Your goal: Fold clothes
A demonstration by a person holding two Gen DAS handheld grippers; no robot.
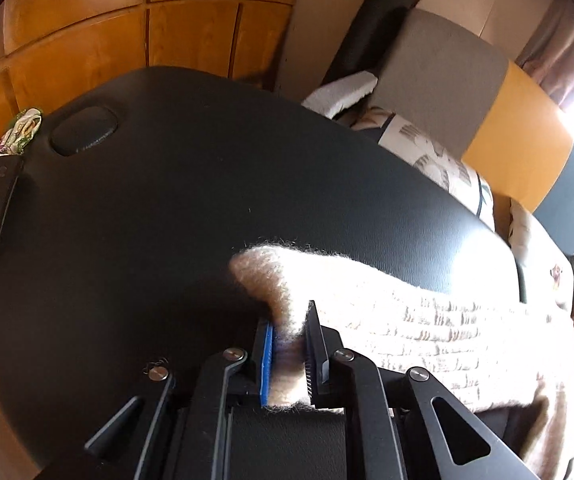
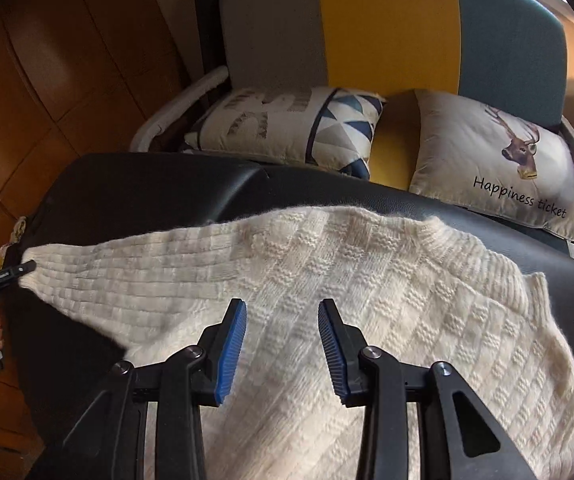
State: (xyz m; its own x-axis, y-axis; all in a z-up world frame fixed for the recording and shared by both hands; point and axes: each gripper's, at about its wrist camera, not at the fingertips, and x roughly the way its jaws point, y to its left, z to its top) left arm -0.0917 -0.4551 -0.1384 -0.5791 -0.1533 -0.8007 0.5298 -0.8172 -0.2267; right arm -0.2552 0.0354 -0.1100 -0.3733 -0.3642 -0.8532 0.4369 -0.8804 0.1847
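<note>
- Left wrist view: the cuff of a cream knitted sweater (image 1: pixel 427 320) is clamped between the nearly closed fingers of the left gripper (image 1: pixel 289 354). The sleeve is stretched rightward over a black padded table (image 1: pixel 167 200).
- Right wrist view: the right gripper (image 2: pixel 282 344) is held wide open and empty above the sweater (image 2: pixel 327 280), which is spread across the table (image 2: pixel 147 184); the left gripper (image 2: pixel 23 270) is seen pinching the sleeve end. Two cushions (image 2: pixel 487 160) are seen on the seat behind.
</note>
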